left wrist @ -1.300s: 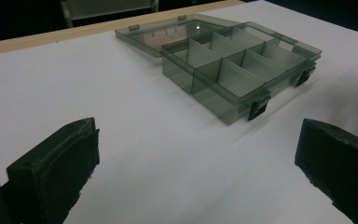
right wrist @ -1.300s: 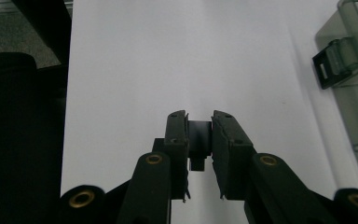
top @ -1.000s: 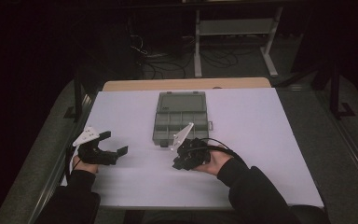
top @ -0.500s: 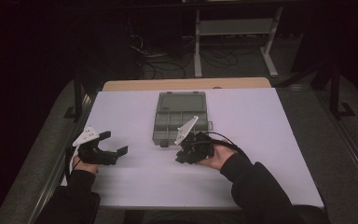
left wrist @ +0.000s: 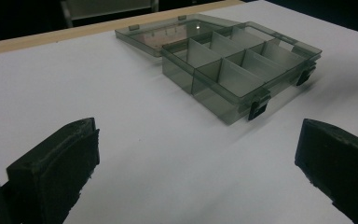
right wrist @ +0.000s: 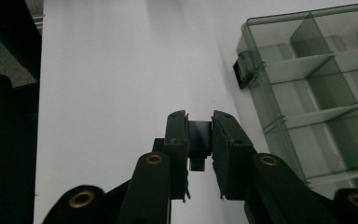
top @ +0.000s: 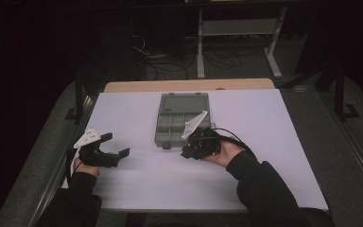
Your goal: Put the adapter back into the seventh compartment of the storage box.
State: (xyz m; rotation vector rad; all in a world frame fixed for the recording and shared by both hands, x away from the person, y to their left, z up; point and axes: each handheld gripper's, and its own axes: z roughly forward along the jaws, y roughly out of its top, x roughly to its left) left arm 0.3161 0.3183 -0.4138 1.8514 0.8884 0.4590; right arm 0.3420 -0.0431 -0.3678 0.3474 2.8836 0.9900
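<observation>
A smoky clear organizer box [top: 182, 118] lies open on the white table [top: 269, 132], lid flat behind it, its compartments [left wrist: 242, 70] looking empty. My right gripper [top: 187, 152] hovers at the box's near right corner, its jaws pointing left. In the right gripper view its jaws are shut [right wrist: 199, 119] on a small black piece [right wrist: 198, 140], with the box [right wrist: 317, 84] just to their right. My left gripper [top: 116, 144] rests at the table's left side, jaws wide open [left wrist: 196, 163] and nothing between them, facing the box.
A wooden strip [top: 189, 85] runs along the table's far edge. Beyond it, cables [top: 170, 61] and a metal stand [top: 238, 33] sit on the dark floor. Black frame posts [top: 78, 94] flank the table.
My right gripper has moved away from me and a little right, closer to the box's near edge. The left gripper has stayed put.
</observation>
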